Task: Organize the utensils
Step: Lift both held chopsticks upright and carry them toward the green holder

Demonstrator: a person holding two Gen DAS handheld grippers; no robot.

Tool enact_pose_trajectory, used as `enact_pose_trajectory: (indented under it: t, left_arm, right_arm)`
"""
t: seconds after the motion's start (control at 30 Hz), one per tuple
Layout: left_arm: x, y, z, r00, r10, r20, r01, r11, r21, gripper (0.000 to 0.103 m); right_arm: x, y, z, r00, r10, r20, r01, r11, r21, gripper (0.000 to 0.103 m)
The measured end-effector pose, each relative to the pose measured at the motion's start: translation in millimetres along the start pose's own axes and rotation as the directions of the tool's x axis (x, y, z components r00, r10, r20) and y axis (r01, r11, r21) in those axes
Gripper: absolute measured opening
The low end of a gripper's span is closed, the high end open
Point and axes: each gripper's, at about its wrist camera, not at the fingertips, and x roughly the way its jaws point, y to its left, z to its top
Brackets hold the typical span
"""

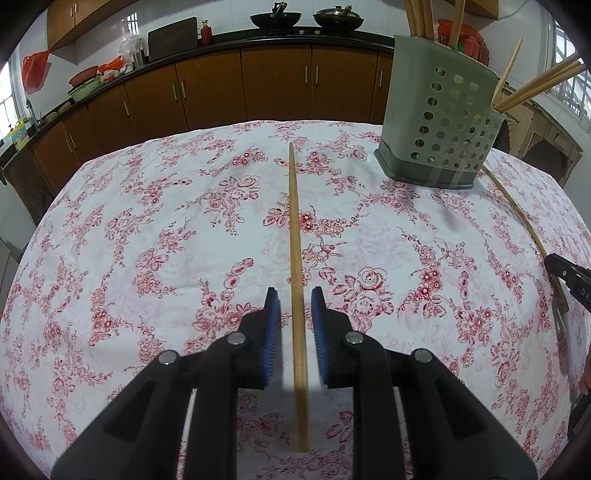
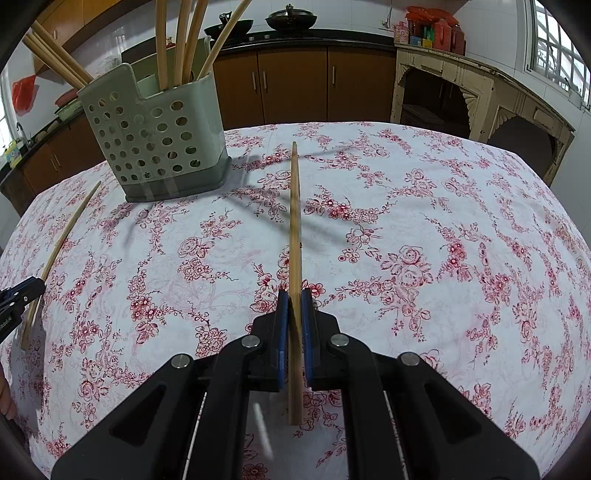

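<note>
Near table (image 1: 110, 206) front edge: left gripper (image 1: 295, 295) agape, straddling chopstick (image 1: 293, 221), nothing gripped; right gripper (image 2: 295, 295) clamped on second chopstick (image 2: 294, 229), likely for holder (image 2: 155, 129).

Showing white tablecloth (image 1: 147, 221) printed with red-pink roses over the surface — pale sage-green holder (image 1: 439, 122) punched with round holes, darker grey-green at its base. Showing tan wooden chopstick (image 1: 297, 277) — black tongs (image 1: 295, 321) with blue pads (image 1: 272, 325). Showing brown cabinets (image 1: 221, 92) behind, black woks (image 1: 275, 18), orange-red bag (image 1: 35, 70).
</note>
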Motion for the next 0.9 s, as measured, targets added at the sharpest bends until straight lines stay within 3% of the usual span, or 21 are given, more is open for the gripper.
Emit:
enact_pose_trajectory:
  t: [0.27, 0.4, 0.53, 0.7, 0.9]
  left_arm:
    - [-7, -3, -9, 1.0, 0.006, -0.002, -0.006, 1.0, 0.015, 0.023]
    - [-11, -6, -14, 1.0, 0.002, -0.001, -0.002, 1.0, 0.025, 0.01]
    - [-18, -7, -20, 1.0, 0.002, -0.008, -0.002, 0.999, 0.045, 0.008]
    - [-33, -1, -23, 1.0, -0.003, -0.008, 0.003, 0.998, 0.055, 0.008]
    - [-72, 7, -12, 0.997, -0.019, 0.079, 0.014, 0.998, 0.061, 0.008]
  right_arm:
    - [-3, -4, -5, 1.0, 0.009, 0.0, -0.009, 1.0, 0.014, 0.008]
    - [-6, -7, -8, 1.0, 0.021, 0.001, -0.021, 1.0, 0.022, 0.008]
    - [-14, -8, -14, 1.0, 0.026, 0.008, -0.027, 0.999, 0.02, 0.008]
    - [-41, -18, -13, 0.997, 0.016, 0.072, -0.018, 1.0, 0.025, 0.008]
    - [-77, -30, 1, 0.984, -0.01, 0.179, 0.005, 1.0, 0.025, 0.008]
